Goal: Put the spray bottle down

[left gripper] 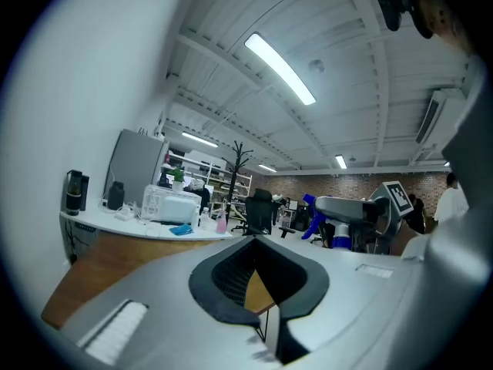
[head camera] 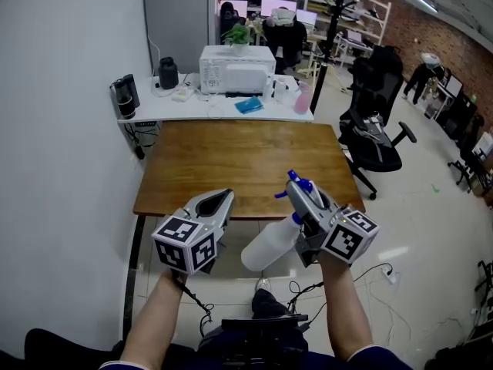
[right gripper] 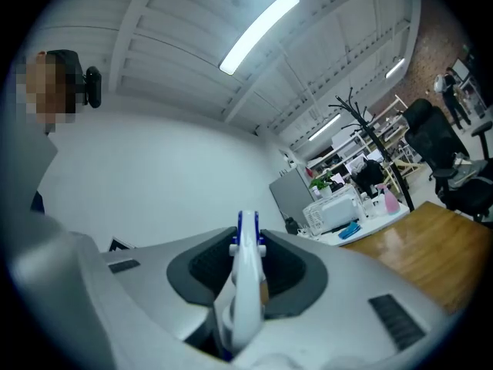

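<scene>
My right gripper [head camera: 306, 193] is shut on the neck of a spray bottle [head camera: 269, 246]. The bottle's blue nozzle points forward past the fingertips, and its white body hangs down to the lower left. In the right gripper view the bottle's white and blue head [right gripper: 245, 272] stands pinched between the dark pads. The bottle is in the air just short of the near edge of the wooden table [head camera: 231, 160]. My left gripper [head camera: 223, 197] is level beside it on the left, shut with nothing in it. The left gripper view shows the right gripper [left gripper: 347, 210] with the bottle off to its right.
Behind the table a white counter [head camera: 216, 112] carries a microwave [head camera: 236, 68], a dark kettle [head camera: 168, 73], a blue cloth [head camera: 249, 105] and a pink bottle [head camera: 303, 99]. A black office chair [head camera: 377, 137] stands right of the table. A wall runs along the left.
</scene>
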`<action>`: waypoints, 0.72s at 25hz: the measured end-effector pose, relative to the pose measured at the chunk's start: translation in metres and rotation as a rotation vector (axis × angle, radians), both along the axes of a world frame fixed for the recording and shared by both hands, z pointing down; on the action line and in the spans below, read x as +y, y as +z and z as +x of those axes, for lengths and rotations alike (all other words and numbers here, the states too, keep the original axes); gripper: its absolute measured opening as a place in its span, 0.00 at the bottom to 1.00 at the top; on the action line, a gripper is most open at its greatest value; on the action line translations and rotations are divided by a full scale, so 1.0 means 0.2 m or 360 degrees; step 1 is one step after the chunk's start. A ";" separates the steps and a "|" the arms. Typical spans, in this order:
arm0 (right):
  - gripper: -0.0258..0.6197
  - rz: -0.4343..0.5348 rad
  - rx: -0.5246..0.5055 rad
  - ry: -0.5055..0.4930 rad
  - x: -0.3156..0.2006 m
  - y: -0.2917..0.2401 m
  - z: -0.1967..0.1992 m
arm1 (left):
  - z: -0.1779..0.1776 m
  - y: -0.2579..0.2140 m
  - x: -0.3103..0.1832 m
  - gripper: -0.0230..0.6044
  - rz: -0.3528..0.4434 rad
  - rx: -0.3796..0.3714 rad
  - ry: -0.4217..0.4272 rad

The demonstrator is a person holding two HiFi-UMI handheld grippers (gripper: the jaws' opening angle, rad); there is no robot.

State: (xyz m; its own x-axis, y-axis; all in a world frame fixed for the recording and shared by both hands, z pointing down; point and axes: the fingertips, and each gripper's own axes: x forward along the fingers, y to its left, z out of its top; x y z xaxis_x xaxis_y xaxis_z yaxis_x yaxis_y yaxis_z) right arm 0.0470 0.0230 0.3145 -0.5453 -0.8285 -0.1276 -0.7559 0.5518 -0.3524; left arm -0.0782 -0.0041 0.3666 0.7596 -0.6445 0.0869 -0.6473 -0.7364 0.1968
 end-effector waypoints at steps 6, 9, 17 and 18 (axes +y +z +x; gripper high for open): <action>0.21 -0.0005 -0.0015 -0.0016 -0.23 0.04 0.01 | 0.00 0.05 -0.22 0.05 -0.0019 -0.0007 -0.0024; 0.21 -0.0011 -0.0024 -0.0027 -0.38 0.06 0.05 | 0.04 0.07 -0.36 0.05 -0.0032 -0.0013 -0.0030; 0.21 -0.0030 -0.0019 -0.0069 -0.82 0.03 0.24 | 0.25 0.07 -0.78 0.05 -0.0063 -0.0015 -0.0054; 0.21 -0.0032 -0.0014 -0.0073 -0.88 0.02 0.27 | 0.28 0.07 -0.83 0.05 -0.0068 -0.0012 -0.0060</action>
State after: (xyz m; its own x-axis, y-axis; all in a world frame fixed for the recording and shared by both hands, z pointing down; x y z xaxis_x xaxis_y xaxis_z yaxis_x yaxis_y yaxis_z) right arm 0.1016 -0.1527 0.3192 -0.5814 -0.8052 -0.1164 -0.7269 0.5784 -0.3702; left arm -0.0227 -0.1710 0.3810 0.7339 -0.6684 0.1206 -0.6762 -0.7024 0.2222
